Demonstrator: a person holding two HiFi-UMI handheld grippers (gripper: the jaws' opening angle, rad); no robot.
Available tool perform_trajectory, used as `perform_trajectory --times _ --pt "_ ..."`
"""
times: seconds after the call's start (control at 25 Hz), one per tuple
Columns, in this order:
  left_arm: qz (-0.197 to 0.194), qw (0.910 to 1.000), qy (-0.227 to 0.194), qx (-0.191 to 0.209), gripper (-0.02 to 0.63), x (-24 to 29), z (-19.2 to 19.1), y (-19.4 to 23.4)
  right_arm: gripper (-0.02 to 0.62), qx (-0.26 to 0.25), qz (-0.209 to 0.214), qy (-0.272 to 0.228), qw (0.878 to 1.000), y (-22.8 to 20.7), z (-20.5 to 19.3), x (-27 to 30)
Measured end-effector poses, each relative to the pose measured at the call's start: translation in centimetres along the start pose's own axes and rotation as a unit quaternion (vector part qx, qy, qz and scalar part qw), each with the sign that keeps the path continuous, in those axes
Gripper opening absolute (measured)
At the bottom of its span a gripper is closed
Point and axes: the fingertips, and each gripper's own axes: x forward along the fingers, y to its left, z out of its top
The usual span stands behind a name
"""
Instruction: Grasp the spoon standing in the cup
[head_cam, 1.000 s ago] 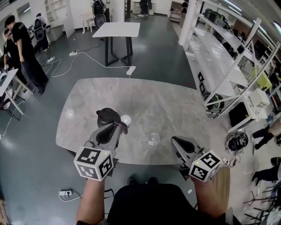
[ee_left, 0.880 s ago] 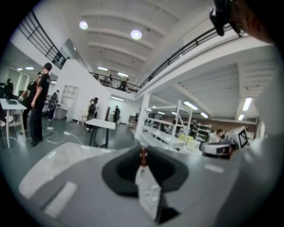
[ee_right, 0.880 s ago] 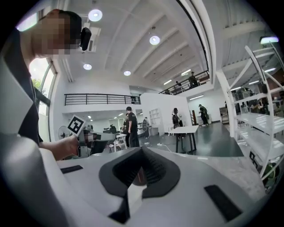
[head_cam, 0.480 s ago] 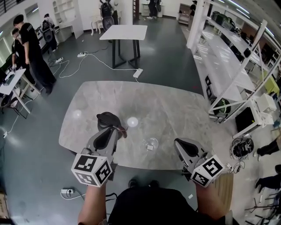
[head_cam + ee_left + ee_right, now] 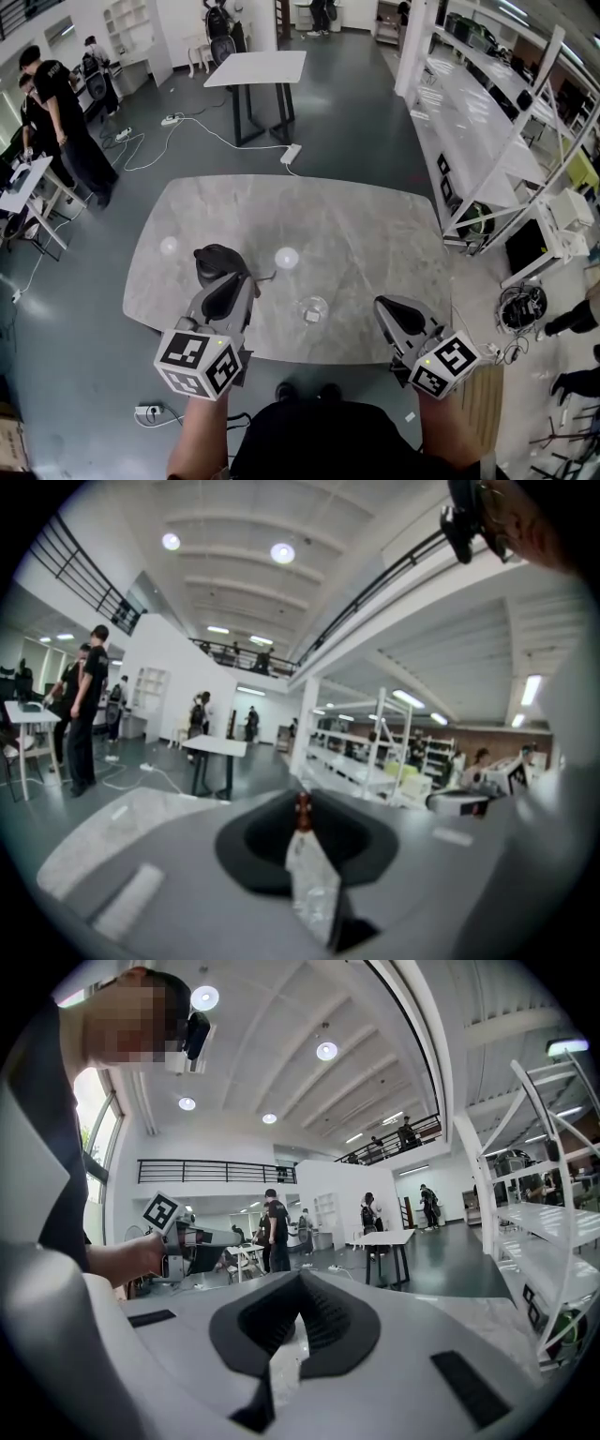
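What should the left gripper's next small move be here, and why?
Probably hold the left gripper shut and raise it a little, away from the cup. Its jaws pinch a thin, brown-tipped handle, apparently the spoon. In the head view nothing stands in the cup, which sits apart to that gripper's right. The right gripper is empty.
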Motion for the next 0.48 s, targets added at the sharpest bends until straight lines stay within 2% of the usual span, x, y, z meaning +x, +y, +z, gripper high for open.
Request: perform_trajectory --times 0.48 --pt "0.005 1.0000 0.001 0.006 0.054 0.79 0.19 -0.93 -0.009 -0.005 0.019 -0.005 1.000 -0.82 0.38 0.01"
